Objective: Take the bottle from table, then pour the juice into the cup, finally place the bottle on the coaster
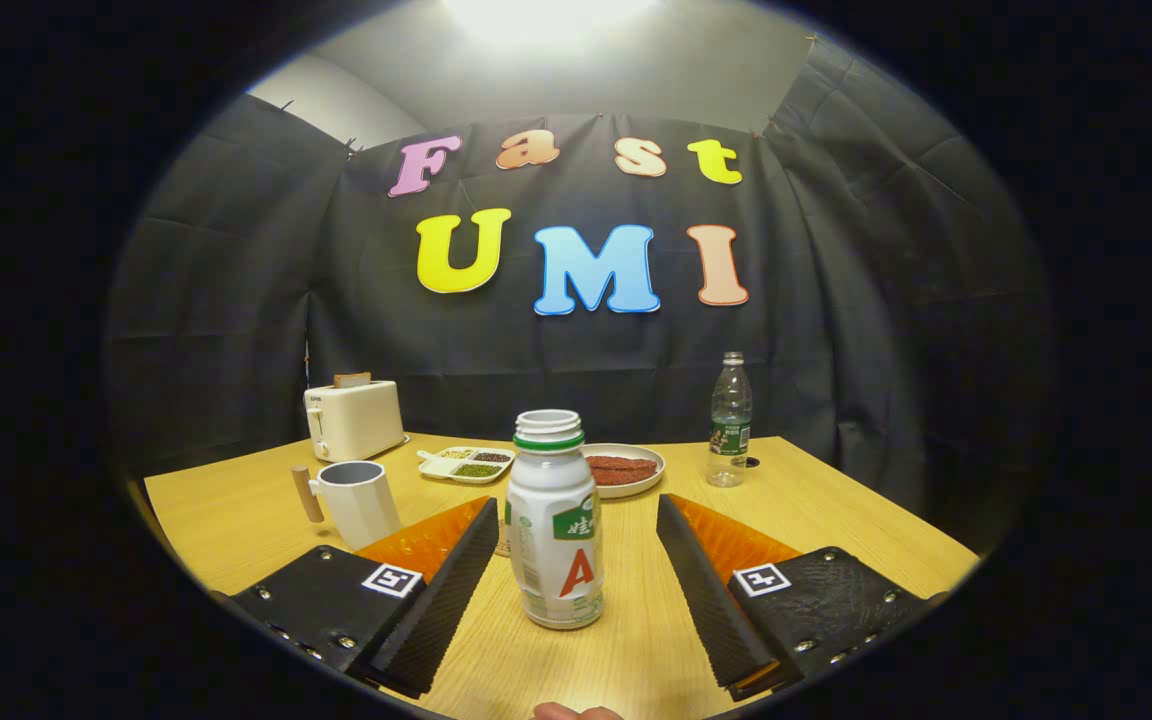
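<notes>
Wooden table (836,520) with white bottle (554,530) upright between spread gripper (576,545) fingers, untouched; cup (358,500) beside.

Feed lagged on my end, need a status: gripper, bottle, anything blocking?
Gripper open, fingers either side of the bottle, not touching. Bottle upright on table, cap off. Cup ahead beyond one finger; nothing in the way.

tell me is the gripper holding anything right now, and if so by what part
Nothing is held. The gripper is open, and the white bottle stands on the table between its fingers, with a gap on each side.
</notes>
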Motion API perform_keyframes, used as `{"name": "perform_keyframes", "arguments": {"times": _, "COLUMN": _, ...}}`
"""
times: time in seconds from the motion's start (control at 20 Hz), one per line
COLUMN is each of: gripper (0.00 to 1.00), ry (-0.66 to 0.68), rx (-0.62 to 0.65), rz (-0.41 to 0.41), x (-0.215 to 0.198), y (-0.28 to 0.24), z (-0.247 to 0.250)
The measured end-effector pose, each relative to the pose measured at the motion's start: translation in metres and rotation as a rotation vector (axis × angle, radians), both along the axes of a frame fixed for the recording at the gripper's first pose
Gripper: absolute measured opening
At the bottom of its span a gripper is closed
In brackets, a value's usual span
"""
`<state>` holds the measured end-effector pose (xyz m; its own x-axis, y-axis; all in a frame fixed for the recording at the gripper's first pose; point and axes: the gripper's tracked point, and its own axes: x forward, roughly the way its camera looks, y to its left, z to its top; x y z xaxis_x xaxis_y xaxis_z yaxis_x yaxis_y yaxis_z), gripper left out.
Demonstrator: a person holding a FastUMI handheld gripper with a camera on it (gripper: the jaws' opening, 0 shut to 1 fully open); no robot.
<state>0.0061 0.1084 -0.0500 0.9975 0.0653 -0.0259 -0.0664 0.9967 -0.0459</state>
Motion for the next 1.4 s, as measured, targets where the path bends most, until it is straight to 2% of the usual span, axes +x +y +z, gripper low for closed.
{"name": "perform_keyframes", "arguments": {"times": 0.55, "gripper": 0.98, "ry": 0.054, "rx": 0.012, "rz": -0.110, "x": 0.050, "y": 0.010, "z": -0.026}}
{"name": "perform_keyframes", "arguments": {"times": 0.8, "gripper": 0.97, "ry": 0.067, "rx": -0.023, "rz": -0.148, "x": 0.066, "y": 0.007, "z": -0.034}}
{"name": "perform_keyframes", "arguments": {"times": 0.85, "gripper": 0.93, "ry": 0.078, "rx": -0.025, "rz": -0.146, "x": 0.069, "y": 0.007, "z": -0.037}}
{"name": "perform_keyframes", "arguments": {"times": 0.95, "gripper": 0.74, "ry": 0.075, "rx": -0.036, "rz": -0.147, "x": 0.070, "y": 0.007, "z": -0.036}}
{"name": "perform_keyframes", "arguments": {"times": 1.0, "gripper": 0.74, "ry": 0.078, "rx": -0.049, "rz": -0.146, "x": 0.072, "y": 0.006, "z": -0.037}}
{"name": "perform_keyframes", "arguments": {"times": 1.2, "gripper": 0.71, "ry": 0.116, "rx": -0.123, "rz": -0.062, "x": 0.084, "y": 0.023, "z": -0.034}}
{"name": "perform_keyframes", "arguments": {"times": 1.4, "gripper": 0.71, "ry": 0.137, "rx": -0.255, "rz": -0.010, "x": 0.096, "y": 0.041, "z": -0.026}}
